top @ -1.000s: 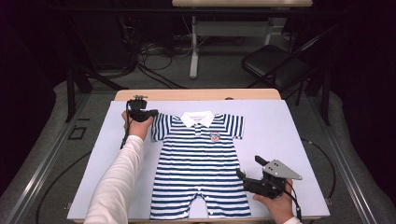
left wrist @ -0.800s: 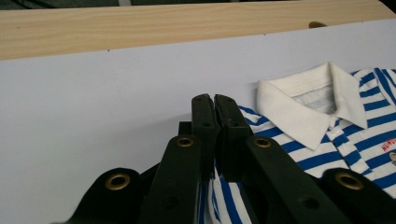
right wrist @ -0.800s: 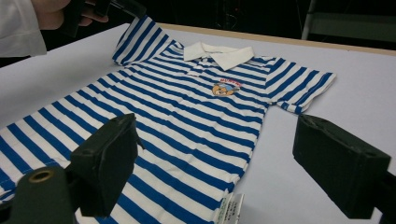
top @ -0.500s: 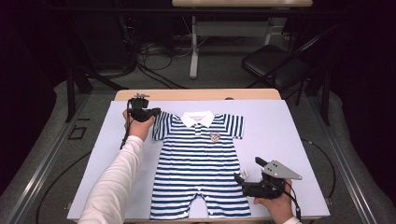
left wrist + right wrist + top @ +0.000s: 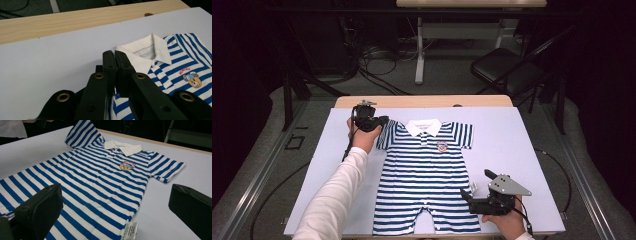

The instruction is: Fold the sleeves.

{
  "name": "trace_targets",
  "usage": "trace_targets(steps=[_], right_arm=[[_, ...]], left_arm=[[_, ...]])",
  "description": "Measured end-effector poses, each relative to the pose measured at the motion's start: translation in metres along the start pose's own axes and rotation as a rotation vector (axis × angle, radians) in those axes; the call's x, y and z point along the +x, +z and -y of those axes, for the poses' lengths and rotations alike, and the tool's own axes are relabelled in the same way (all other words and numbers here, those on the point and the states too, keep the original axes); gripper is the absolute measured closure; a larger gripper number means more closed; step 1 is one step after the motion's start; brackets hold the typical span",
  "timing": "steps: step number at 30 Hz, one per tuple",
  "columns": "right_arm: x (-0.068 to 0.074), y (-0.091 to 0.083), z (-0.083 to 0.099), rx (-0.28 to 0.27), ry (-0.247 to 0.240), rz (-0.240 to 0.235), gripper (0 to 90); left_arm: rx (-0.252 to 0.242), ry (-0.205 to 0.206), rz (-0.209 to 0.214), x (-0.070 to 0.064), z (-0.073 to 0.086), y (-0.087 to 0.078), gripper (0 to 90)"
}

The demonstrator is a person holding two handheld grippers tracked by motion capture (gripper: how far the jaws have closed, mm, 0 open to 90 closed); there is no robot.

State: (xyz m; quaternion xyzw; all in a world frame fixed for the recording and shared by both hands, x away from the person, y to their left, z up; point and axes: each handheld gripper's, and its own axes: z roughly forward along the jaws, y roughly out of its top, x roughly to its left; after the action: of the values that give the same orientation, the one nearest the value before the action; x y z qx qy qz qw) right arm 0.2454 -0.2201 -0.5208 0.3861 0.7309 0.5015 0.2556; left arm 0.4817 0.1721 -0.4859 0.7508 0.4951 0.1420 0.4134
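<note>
Item 1. Left gripper (image 5: 379, 121), at the far left of the table (image 5: 522, 150). Its jaws are pressed together on the edge of a sleeve; in the left gripper view the two black fingers (image 5: 110, 65) meet with striped cloth pinched between them, just beside the white collar (image 5: 150, 48). In the right gripper view that sleeve (image 5: 83, 132) stands raised off the surface, which suggests it is held up in order to be turned inward over the chest (a first fold, by the look of it).

Item 2. Striped romper (image 5: 427, 175), blue and white, with a bear badge (image 5: 442, 146) on the chest. It lies flat and face up in the middle of the white table cover, between the two grippers. Its long axis runs from the near edge to the far edge: collar pointing away from the person, leg openings toward the near edge. The other sleeve (image 5: 464, 135) lies spread flat. A small label (image 5: 130, 230) sticks out at the side seam.

Item 3. Right gripper (image 5: 467, 197), at the near right, just beside the romper's lower side seam. Its jaws stand wide apart and hold nothing; the right gripper view looks between them along the garment toward the collar. Probably poised to pin or take the lower hem while the sleeve is handled.
</note>
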Motion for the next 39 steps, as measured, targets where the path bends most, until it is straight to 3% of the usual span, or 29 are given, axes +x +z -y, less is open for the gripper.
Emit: trace_targets(steps=[39], right_arm=[[0.000,0.000,-0.001,0.007,0.008,-0.007,0.0]], left_arm=[[0.038,0.154,0.083,-0.049,0.005,0.006,87.8]])
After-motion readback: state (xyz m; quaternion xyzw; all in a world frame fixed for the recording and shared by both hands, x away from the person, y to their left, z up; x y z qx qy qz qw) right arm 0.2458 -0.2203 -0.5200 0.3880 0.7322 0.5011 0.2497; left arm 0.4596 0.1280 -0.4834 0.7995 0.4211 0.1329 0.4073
